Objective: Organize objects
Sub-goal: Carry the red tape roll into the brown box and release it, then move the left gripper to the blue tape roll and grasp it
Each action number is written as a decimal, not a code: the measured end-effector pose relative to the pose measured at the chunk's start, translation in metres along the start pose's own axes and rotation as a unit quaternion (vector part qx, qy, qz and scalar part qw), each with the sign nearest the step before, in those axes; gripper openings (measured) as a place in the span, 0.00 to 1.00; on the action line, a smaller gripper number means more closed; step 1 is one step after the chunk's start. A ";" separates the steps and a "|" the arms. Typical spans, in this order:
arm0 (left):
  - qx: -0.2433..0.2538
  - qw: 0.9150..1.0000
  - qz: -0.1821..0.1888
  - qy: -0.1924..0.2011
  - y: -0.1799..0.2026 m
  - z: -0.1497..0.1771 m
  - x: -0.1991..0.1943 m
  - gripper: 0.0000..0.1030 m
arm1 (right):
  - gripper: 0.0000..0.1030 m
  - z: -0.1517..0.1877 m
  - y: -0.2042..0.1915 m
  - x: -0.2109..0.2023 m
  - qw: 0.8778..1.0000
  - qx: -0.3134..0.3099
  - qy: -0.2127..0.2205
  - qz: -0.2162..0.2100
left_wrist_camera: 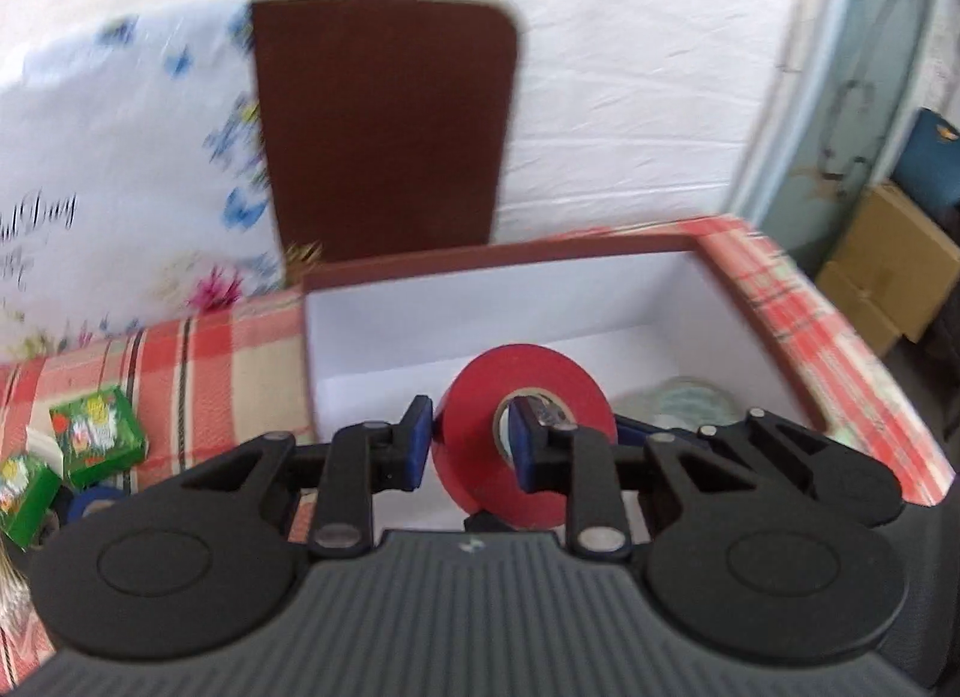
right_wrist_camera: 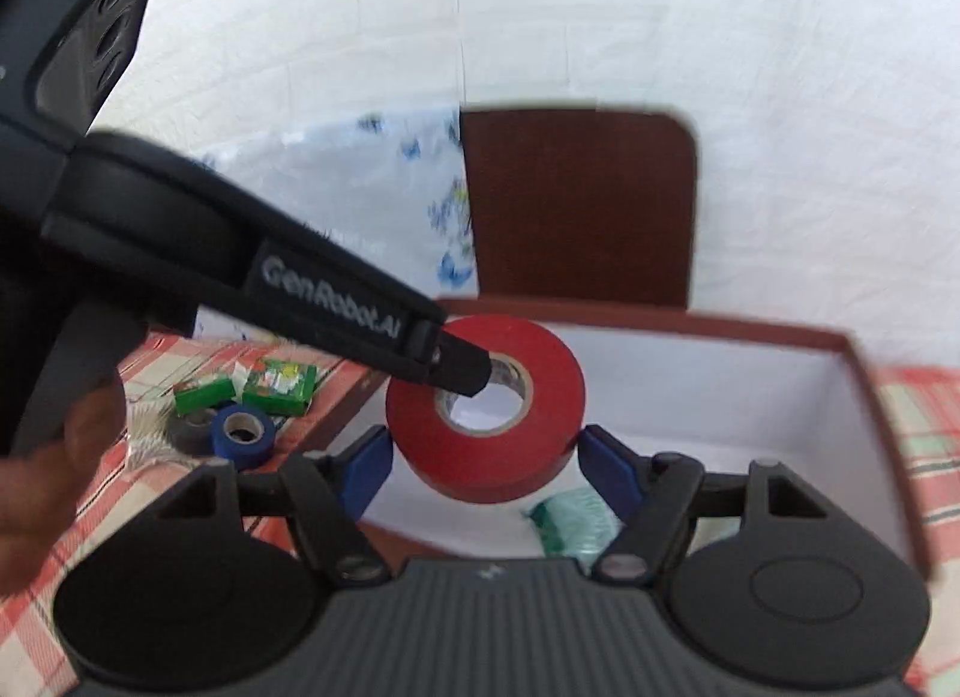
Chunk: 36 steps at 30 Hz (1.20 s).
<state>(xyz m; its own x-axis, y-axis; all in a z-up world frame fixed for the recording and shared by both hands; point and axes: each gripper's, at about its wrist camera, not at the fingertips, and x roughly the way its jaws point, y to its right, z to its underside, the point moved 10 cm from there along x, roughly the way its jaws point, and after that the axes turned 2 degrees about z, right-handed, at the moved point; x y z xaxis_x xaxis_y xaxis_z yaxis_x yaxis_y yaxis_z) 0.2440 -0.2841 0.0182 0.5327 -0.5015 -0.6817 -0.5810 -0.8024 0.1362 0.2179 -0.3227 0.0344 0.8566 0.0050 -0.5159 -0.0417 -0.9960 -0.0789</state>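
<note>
The left gripper (left_wrist_camera: 470,445) is nearly closed, pinching one wall of the red tape roll (left_wrist_camera: 525,427): one pad outside, the other through the core. The right gripper (right_wrist_camera: 483,469) stands about two-thirds open, its pads beside the roll's outer rim, left pad close, right pad clear, gripping nothing as far as I can tell. The roll hangs on edge, hole axis across the left jaws, above the near part of the open white-lined box (right_wrist_camera: 708,397). So the drop lies straight below; the left hand alone carries it. Green packets (right_wrist_camera: 279,382) and a blue roll (right_wrist_camera: 243,433) wait outside on the checked cloth (left_wrist_camera: 198,361)
</note>
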 end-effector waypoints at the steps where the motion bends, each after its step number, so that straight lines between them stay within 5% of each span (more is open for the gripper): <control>1: -0.007 1.000 -0.004 -0.005 -0.008 0.002 0.009 0.28 | 0.69 0.001 0.000 0.014 1.000 0.005 -0.015 -0.005; 5: -0.031 0.999 -0.006 -0.013 -0.022 0.013 0.018 0.28 | 0.77 0.005 -0.001 0.040 0.999 -0.007 -0.028 0.018; 7: -0.029 1.000 0.002 0.008 -0.022 0.017 0.003 0.28 | 0.71 0.005 0.004 0.035 1.000 0.004 -0.013 0.018; 13: -0.032 0.998 0.021 0.057 -0.019 0.032 -0.049 0.29 | 0.68 0.017 0.018 -0.025 0.996 0.053 0.055 0.045; 19: -0.036 0.997 0.019 0.063 -0.024 0.055 -0.078 0.31 | 0.68 0.021 0.036 -0.080 0.990 0.075 0.096 0.076; 24: -0.028 0.998 0.013 0.063 -0.031 0.076 -0.093 0.33 | 0.67 0.015 0.095 -0.116 0.965 0.166 0.120 0.165; 26: -0.036 0.997 0.002 0.064 -0.051 0.090 -0.098 0.37 | 0.67 0.006 0.092 -0.125 0.965 0.173 0.138 0.143; 29: -0.067 0.995 -0.045 0.051 -0.102 0.123 -0.102 0.37 | 0.67 -0.004 0.037 -0.119 0.981 0.087 0.141 0.099; 32: -0.117 0.986 -0.112 0.039 -0.171 0.157 -0.110 0.37 | 0.66 0.001 -0.038 -0.080 0.994 0.014 0.102 0.019; 36: -0.150 0.966 -0.201 0.062 -0.249 0.187 -0.129 0.37 | 0.64 0.017 -0.113 -0.013 0.997 -0.028 0.029 -0.058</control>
<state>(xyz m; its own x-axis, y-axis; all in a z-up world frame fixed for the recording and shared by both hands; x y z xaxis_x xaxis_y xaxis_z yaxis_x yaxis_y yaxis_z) 0.2049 0.0408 -0.0629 0.7584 -0.1501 -0.6343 -0.1172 -0.9887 0.0938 0.2027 -0.2088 0.0352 0.8827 0.1168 -0.4552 0.0869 -0.9925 -0.0861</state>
